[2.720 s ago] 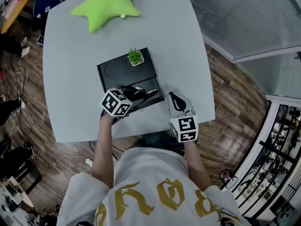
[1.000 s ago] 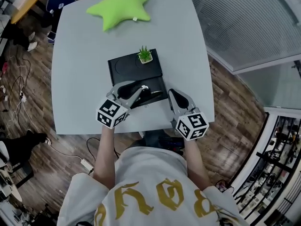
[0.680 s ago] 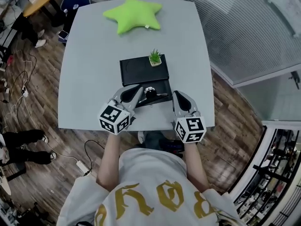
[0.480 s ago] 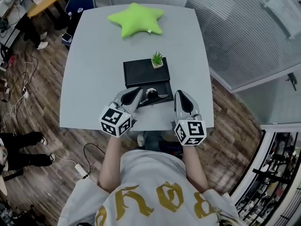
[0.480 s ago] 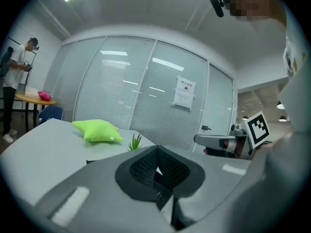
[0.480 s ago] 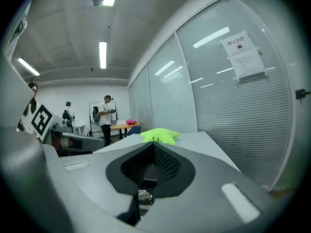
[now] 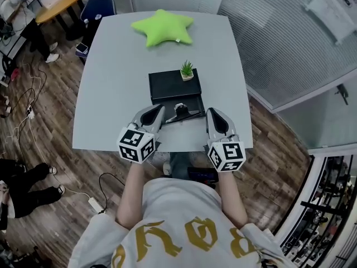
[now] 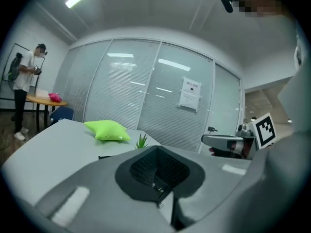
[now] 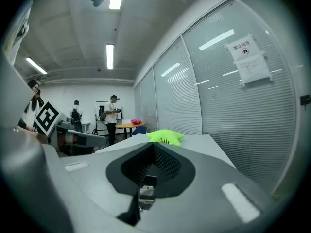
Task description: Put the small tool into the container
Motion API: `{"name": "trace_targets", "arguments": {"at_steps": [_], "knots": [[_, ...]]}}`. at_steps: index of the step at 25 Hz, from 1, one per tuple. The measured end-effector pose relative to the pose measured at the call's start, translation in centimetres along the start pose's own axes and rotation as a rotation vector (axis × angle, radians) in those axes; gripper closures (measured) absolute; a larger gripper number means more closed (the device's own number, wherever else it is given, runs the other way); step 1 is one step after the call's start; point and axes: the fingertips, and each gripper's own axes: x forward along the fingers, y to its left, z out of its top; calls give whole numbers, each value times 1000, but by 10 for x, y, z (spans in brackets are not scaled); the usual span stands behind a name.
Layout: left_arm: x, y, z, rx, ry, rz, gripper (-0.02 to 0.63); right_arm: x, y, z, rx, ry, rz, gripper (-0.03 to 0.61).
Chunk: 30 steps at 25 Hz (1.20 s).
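The small dark tool [image 7: 180, 111] with a metal tip lies in the near compartment of the black container [image 7: 167, 85] at the table's middle. My left gripper [image 7: 154, 111] hovers at the container's near left corner, shut and empty, just left of the tool. My right gripper [image 7: 213, 116] is to the right of the container over the table's near edge, also shut with nothing in it. In the left gripper view the jaws [image 8: 158, 178] fill the lower frame, pads together. The right gripper view shows its jaws [image 9: 146, 178] the same way.
A small potted plant [image 7: 187, 70] stands on the container's far right corner. A green star pillow [image 7: 163, 27] lies at the far side of the grey table [image 7: 111, 94]. People stand by an orange table [image 9: 127, 125] across the room. Glass walls with blinds run along the right.
My left gripper has drawn back from over the container toward the near table edge and shut. The tool stays in the near compartment. The head view has risen and widened.
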Motion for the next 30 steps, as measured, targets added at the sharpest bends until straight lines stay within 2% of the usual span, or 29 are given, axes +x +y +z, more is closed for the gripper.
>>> {"name": "trace_targets", "arguments": {"at_steps": [3, 8, 12, 17, 21, 25, 30], "knots": [[-5, 6, 2, -27, -18, 21, 614, -3, 8, -2, -24, 16, 4, 555], [-8, 12, 2, -26, -25, 47, 614, -4, 11, -4, 4, 17, 25, 557], [-8, 13, -1, -22, -22, 46, 614, -3, 9, -6, 11, 20, 23, 557], [-7, 20, -3, 17, -7, 89, 614, -3, 5, -7, 17, 25, 7, 557], [-7, 23, 0, -22, -45, 73, 614, -1, 3, -9, 17, 31, 9, 557], [-4, 25, -1, -65, -45, 55, 614, -2, 1, -9, 14, 34, 6, 557], [2, 20, -6, -32, -8, 35, 614, -1, 2, -11, 23, 36, 19, 557]]}}
